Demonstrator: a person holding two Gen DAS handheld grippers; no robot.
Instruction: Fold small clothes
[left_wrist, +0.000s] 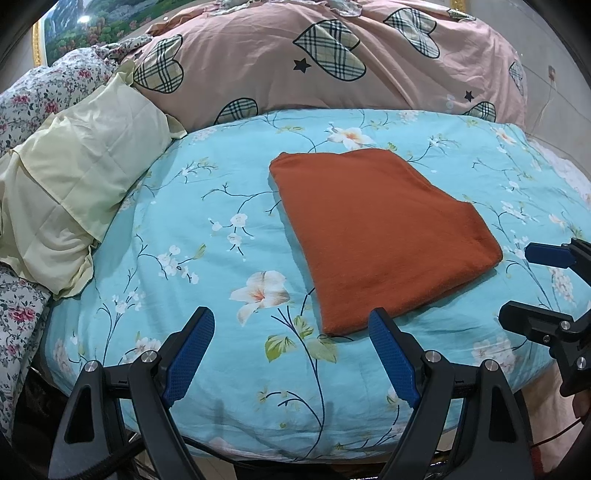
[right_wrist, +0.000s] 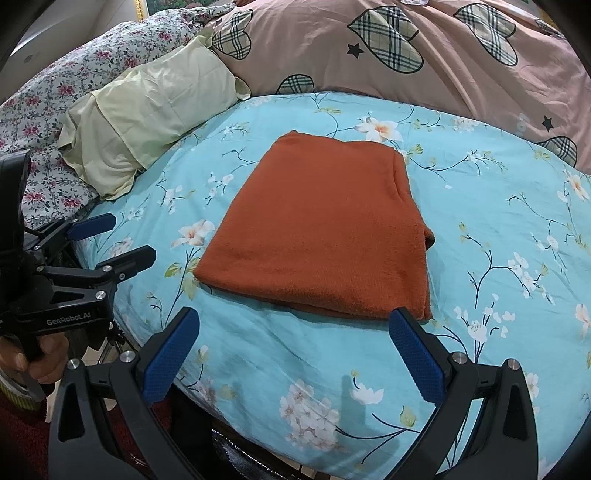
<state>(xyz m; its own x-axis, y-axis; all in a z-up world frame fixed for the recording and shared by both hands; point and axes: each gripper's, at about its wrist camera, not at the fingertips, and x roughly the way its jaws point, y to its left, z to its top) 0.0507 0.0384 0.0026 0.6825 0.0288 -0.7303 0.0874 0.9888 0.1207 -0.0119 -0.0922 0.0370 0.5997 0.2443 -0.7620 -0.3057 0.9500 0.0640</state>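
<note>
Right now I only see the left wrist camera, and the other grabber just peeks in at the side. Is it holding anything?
Observer: No. In the right wrist view the right gripper is wide open, with only the blue flowered sheet between its fingers. The folded orange cloth lies just past its tips.
Operator: Who's holding my grabber?
Observer: I see only a hand, wrapped round the handle under the left gripper.
Operator: Is the cloth's right side neat?
Observer: Mostly, but a small dark gap shows between the layers on that edge.
</note>
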